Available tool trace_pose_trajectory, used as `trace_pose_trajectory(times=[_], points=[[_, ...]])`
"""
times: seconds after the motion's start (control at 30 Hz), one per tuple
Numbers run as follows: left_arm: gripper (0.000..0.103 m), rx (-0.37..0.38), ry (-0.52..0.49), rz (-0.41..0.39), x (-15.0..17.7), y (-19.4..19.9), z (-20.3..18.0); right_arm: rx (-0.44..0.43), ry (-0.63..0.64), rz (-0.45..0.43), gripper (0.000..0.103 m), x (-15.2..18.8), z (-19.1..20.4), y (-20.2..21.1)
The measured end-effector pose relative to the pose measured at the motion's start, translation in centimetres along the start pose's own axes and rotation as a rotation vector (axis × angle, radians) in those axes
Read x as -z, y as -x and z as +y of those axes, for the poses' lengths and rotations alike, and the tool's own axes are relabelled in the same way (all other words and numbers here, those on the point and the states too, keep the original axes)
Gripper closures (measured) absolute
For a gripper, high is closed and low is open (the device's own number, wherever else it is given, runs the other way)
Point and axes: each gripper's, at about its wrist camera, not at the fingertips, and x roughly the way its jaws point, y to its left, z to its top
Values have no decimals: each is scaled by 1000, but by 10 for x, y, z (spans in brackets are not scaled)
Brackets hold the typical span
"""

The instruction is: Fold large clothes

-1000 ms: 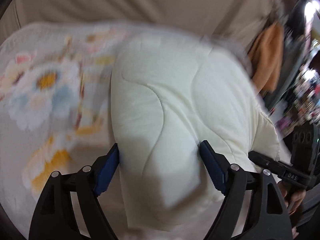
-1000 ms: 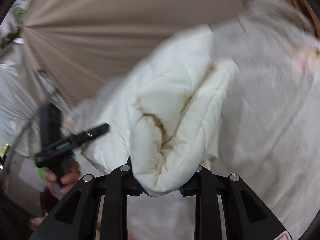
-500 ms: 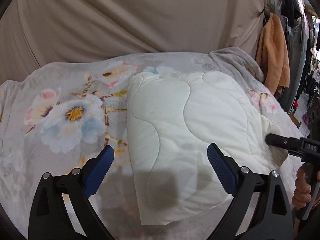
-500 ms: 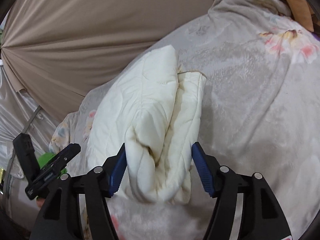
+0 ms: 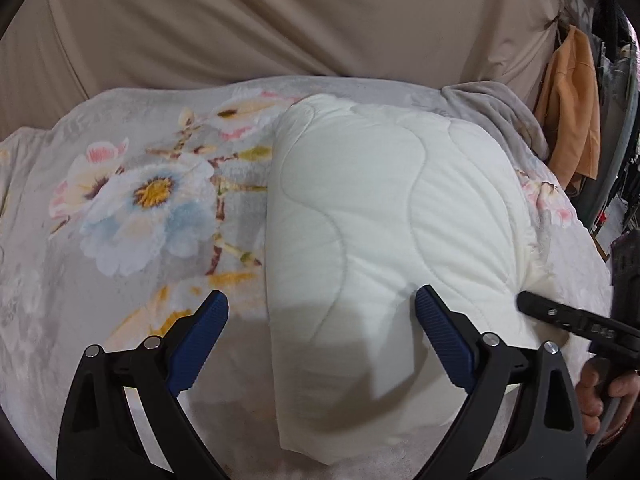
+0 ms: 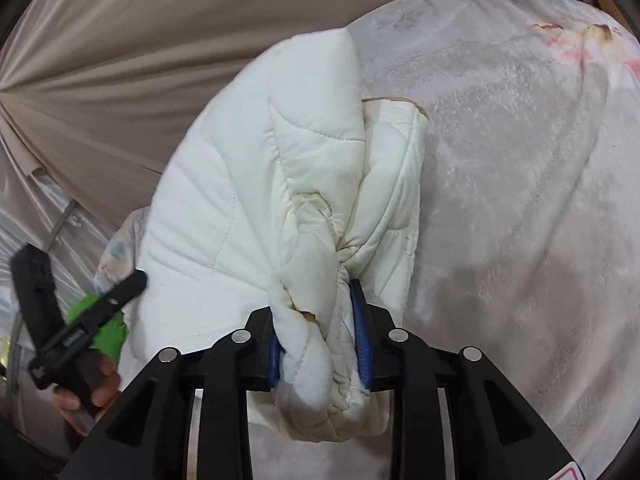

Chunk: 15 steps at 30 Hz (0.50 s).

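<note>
A cream quilted garment (image 5: 380, 216), folded into a thick bundle, lies on the floral bed cover (image 5: 132, 200). My left gripper (image 5: 320, 332) is open, its blue pads either side of the bundle's near left part, gripping nothing. My right gripper (image 6: 320, 332) is shut on the bunched end of the same garment (image 6: 256, 184), pinching several layers between its blue pads. The right gripper shows at the right edge of the left wrist view (image 5: 576, 320). The left gripper shows at the lower left of the right wrist view (image 6: 76, 332).
A beige curtain (image 5: 280, 20) hangs behind the bed. An orange cloth (image 5: 572, 100) hangs at the far right beside cluttered racks. A grey blanket fold (image 5: 496, 112) lies at the bed's back right corner. The plush bed cover (image 6: 520, 200) spreads right of the bundle.
One second ago the right gripper held the garment; half a second ago it was open around the bunched end; now it is shut on it. The left gripper stayed open and moved nearer the bundle.
</note>
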Motion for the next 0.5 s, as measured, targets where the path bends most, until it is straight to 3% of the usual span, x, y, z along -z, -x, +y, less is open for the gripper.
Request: trace_pose_trajectory(times=[0.07, 0.33, 0.5], points=[[10, 10, 12, 8, 0, -2, 2, 34, 1, -15, 56, 0, 5, 11], [5, 47, 75, 41, -3, -9, 11, 121, -41, 11, 37, 6, 8, 13], [5, 71, 87, 64, -6, -17, 17, 41, -110, 89, 30, 5, 0, -13]])
